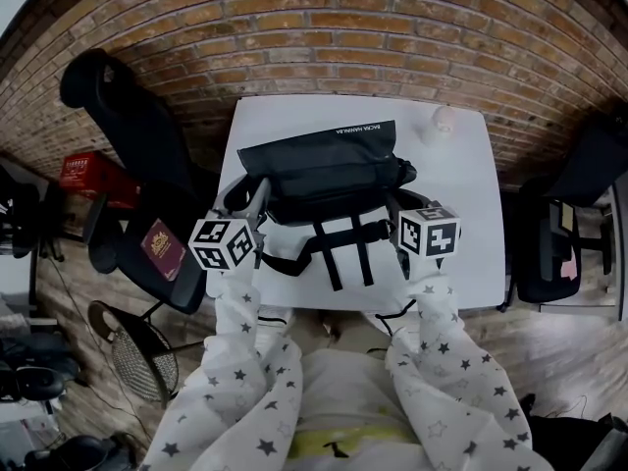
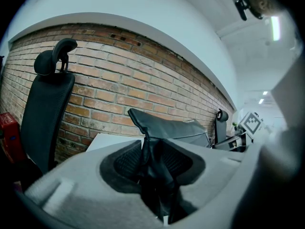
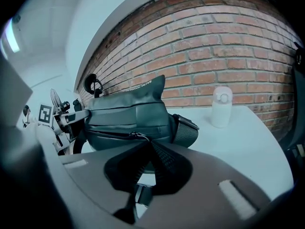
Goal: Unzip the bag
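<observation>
A black bag lies across the white table, its straps trailing toward the front edge. My left gripper is at the bag's left end. In the left gripper view it is shut on a raised fold of the bag's black fabric. My right gripper is at the bag's right front. In the right gripper view its jaws are shut on the zipper pull, with the slider right at the tips on the bag. The zipper line runs left from the slider.
A white bottle stands at the table's back right, near the brick wall. Black office chairs stand on the left and on the right. A red box sits on the floor at left.
</observation>
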Available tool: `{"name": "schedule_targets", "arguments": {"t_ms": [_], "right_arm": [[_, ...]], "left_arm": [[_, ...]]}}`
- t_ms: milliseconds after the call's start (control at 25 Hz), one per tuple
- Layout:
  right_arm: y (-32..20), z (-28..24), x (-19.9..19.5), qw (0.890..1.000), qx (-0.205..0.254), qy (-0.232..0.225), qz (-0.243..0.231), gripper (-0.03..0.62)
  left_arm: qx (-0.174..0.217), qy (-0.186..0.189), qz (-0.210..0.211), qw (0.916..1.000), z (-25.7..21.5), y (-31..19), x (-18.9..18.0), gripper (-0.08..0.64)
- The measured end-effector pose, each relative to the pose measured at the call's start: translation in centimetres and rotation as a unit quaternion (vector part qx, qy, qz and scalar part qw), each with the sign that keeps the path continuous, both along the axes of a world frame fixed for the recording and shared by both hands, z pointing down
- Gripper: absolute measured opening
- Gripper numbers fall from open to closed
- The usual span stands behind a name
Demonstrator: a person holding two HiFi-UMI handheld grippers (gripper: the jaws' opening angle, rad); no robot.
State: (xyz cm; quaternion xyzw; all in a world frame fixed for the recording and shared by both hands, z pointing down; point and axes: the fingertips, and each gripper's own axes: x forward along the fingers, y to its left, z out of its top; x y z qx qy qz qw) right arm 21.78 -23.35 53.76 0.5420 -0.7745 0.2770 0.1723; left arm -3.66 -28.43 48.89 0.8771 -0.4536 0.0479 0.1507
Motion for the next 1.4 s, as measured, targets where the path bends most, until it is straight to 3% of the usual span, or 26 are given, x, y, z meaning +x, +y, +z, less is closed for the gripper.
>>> {"name": "schedule_targets", "arguments": {"t_ms": [520, 1040, 1120, 1200, 1400], "right_arm": [[0.0, 0.5, 3.4, 0.999, -0.004, 0.002, 0.050, 0.015], [0.1, 0.6, 3.4, 0.999, 0.005, 0.013, 0.043, 0.023], [0.1, 0.0, 3.1, 0.999, 0.020, 0.002, 0.029, 0.056], [0.3, -0.7, 2.6, 0.999, 0.041, -0.008, 0.007, 0.148], [0.2, -2.0, 2.4, 0.997, 0.082, -0.005, 0.000, 0.147]], "left_arm": [[0.003, 0.003, -0.005, 1.0000, 0.2, -0.1, -0.2, 0.133], [0.002, 0.012, -0.011, 0.9999, 0.1, 0.0, -0.4, 0.138], [-0.004, 0.020, -0.010, 0.9997, 0.1, 0.2, -0.4, 0.142], [-0.007, 0.010, -0.004, 0.9999, 0.1, 0.3, -0.4, 0.148], [0.004, -0.023, -0.018, 0.9996, -0.5, 0.8, -1.4, 0.175]]}}
